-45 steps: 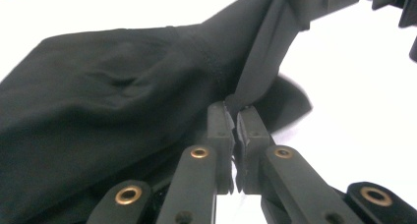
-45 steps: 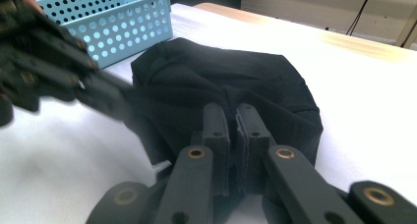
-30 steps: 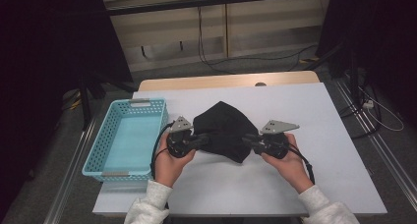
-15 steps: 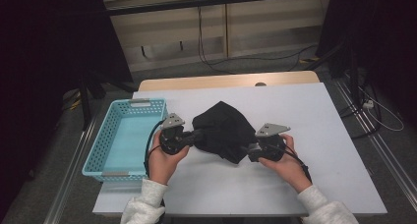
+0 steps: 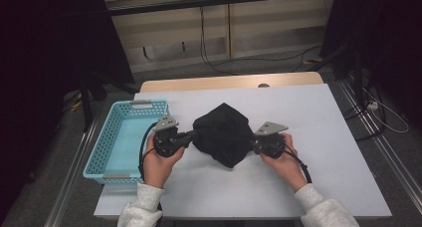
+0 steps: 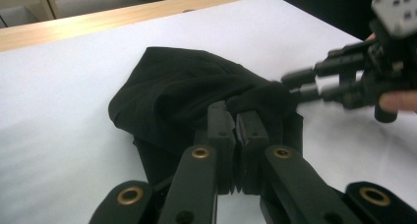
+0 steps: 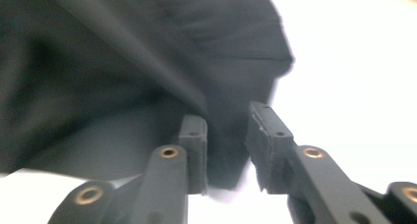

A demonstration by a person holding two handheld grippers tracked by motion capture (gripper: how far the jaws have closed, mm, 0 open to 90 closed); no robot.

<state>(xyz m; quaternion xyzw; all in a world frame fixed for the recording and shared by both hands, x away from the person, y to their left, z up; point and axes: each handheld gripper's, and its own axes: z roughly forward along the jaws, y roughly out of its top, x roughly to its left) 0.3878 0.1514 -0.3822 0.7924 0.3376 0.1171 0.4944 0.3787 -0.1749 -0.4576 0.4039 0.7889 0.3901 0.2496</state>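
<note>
Two hand-held grippers meet a black cloth [image 5: 223, 134] bunched mid-desk [image 5: 318, 117]. The left hand-held gripper [image 6: 237, 122] has its jaws pressed together against the cloth's near fold. The right hand-held gripper [image 7: 226, 135] has its jaws apart around an edge. A basket [image 5: 107, 142] sits at the desk's left edge.

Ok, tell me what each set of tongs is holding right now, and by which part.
The left tongs are shut on a fold at the black cloth's left edge. The right tongs stand open around its right edge, pinching nothing.
</note>
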